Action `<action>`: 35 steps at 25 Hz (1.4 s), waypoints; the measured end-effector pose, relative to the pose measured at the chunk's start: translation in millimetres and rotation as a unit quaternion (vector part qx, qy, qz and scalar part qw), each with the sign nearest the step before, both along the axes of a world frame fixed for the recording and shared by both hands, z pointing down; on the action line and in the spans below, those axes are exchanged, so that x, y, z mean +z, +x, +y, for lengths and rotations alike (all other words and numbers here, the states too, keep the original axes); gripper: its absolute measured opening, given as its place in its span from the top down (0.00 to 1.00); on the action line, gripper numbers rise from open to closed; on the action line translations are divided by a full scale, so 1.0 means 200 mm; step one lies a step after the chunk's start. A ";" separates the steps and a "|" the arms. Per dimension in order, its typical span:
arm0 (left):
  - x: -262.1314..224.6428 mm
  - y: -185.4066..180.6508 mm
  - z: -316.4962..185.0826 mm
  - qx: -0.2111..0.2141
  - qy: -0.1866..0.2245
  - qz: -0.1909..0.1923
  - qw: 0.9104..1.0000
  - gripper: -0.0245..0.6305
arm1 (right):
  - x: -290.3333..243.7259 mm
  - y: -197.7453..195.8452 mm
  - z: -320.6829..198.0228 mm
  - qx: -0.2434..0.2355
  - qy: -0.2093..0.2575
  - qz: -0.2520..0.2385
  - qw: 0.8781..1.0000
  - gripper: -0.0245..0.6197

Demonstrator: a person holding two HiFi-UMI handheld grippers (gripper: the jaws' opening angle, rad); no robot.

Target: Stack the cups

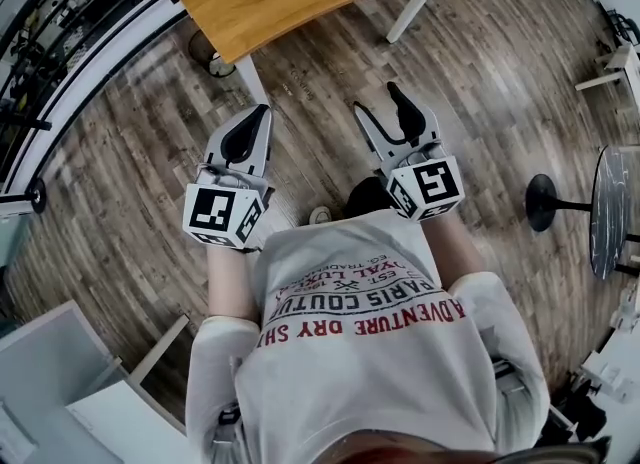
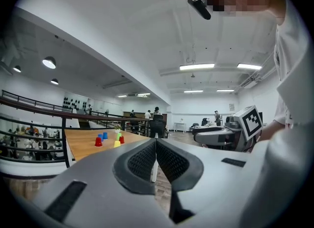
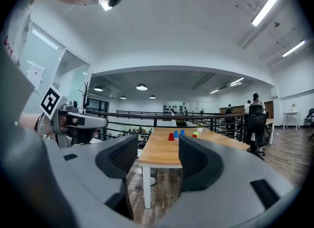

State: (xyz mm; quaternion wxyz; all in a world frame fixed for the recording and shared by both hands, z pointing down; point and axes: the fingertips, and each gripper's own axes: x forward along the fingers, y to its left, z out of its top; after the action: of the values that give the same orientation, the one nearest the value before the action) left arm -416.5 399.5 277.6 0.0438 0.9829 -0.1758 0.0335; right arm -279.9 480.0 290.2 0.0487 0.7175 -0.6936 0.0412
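Standing far ahead, the cups (image 3: 175, 135); left fingers (image 2: 141, 162) together, right fingers (image 3: 196, 163) spread, empty.

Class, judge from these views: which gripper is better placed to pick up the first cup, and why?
Right, probably. The right gripper has its jaws apart and empty, facing the cups on the table; the left gripper is shut. Both are well short of the table.

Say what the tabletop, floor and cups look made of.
Tabletop: wood or wood veneer, matte, light grain showing.
Floor: wood-look planks, grey-brown; laminate or timber can't be told.
Cups: probably plastic, solid bright colours; too small to be sure.
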 end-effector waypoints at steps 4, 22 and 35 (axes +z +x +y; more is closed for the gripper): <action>0.04 0.05 -0.08 -0.011 -0.011 -0.003 1.000 0.94 | 0.02 0.11 -0.07 0.008 -0.004 -0.011 1.000 0.56; 0.20 0.88 -0.68 -0.134 -0.026 -0.060 0.989 0.94 | 0.20 1.08 -0.88 -0.132 -0.043 -0.061 0.989 0.56; 0.23 1.59 -1.16 -0.199 -0.019 -0.087 0.976 0.94 | 0.34 1.74 -1.51 -0.218 -0.108 -0.052 0.969 0.56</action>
State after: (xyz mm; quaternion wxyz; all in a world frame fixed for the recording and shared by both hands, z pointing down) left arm -99.1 167.3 324.5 0.0525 0.9207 -0.3699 0.1125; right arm 69.0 178.5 358.5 0.0973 0.5368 -0.8261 0.1413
